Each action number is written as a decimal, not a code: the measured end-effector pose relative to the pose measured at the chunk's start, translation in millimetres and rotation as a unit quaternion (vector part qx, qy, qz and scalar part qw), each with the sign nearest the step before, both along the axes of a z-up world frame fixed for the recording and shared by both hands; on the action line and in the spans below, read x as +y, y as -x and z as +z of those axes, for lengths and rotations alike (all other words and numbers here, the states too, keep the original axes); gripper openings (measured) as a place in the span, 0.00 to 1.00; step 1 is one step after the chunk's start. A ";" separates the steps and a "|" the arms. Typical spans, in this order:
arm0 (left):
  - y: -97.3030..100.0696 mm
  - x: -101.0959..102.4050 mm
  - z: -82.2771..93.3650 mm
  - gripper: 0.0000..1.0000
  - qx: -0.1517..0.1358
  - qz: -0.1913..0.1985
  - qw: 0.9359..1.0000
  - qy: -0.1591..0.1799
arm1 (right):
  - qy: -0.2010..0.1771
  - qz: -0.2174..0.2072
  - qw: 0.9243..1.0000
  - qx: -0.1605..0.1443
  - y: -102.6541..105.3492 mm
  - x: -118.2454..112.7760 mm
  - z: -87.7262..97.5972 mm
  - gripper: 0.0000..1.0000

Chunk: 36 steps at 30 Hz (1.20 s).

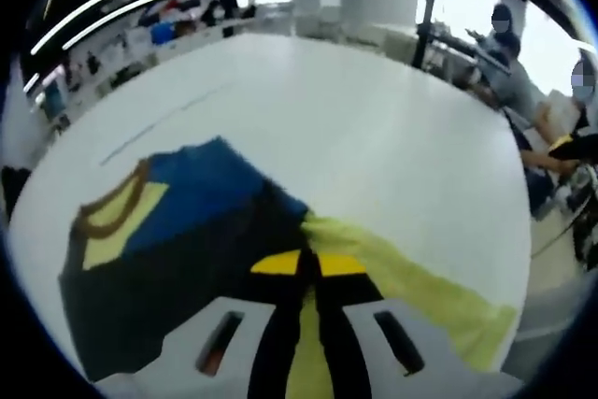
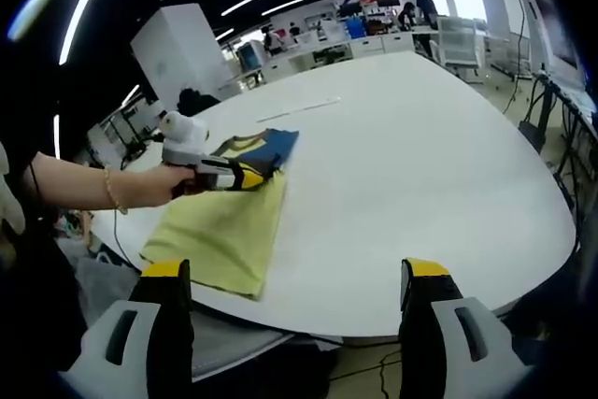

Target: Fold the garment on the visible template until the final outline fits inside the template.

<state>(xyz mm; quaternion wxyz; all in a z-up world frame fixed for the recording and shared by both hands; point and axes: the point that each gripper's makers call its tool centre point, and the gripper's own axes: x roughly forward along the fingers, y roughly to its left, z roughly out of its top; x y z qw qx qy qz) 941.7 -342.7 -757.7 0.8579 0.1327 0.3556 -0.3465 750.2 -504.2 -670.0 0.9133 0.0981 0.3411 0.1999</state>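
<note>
Left tongs [image 1: 308,273] are pinched together on the shirt [image 1: 187,231] where navy meets the yellow sheet [image 2: 224,231]; right tongs [image 2: 294,292] hang spread wide off the table [image 2: 420,156] edge. Looks soft, light, floppy, so I'd grab hems or corners.

No text, label, brand, number or sign can be read in either view. The garment [image 1: 177,231] shows plain colour blocks without lettering. Items at the far desks are too small and blurred to read.
</note>
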 end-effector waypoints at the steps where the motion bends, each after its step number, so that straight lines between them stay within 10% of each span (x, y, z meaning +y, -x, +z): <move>1: 0.8 -2.3 -0.1 0.00 -0.002 -0.003 1.000 0.003 | 0.000 -0.001 1.000 0.000 0.1 -0.4 0.2 0.92; 21: 3.8 10.2 18.1 0.06 -0.020 -0.004 1.000 0.010 | 0.003 0.008 1.000 -0.008 -4.8 5.7 9.6 0.93; 36: 24.5 127.9 63.2 0.32 -0.028 0.095 0.994 0.047 | 0.006 0.074 0.997 -0.034 -25.1 56.1 32.5 0.93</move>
